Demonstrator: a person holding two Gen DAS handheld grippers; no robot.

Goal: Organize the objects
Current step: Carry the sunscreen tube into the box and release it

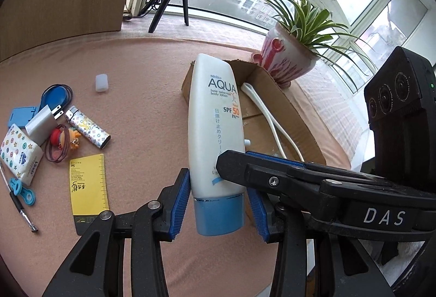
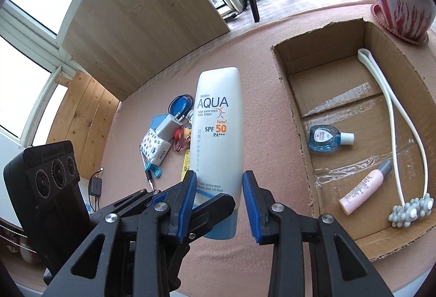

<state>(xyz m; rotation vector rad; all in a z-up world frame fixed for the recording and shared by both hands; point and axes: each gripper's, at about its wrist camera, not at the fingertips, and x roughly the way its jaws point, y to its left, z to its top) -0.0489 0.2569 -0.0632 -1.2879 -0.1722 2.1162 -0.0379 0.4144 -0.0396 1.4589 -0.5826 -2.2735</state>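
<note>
White smooth plastic sunscreen tube [image 1: 214, 117] with a blue cap stands cap-down, clamped between both my grippers' ribbed blue fingers [image 1: 182, 201] above the pink tabletop [image 1: 136, 111].

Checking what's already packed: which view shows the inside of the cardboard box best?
The right wrist view: the box lies open, showing its floor and contents. In the left wrist view the box is mostly hidden behind the sunscreen tube and right gripper.
</note>
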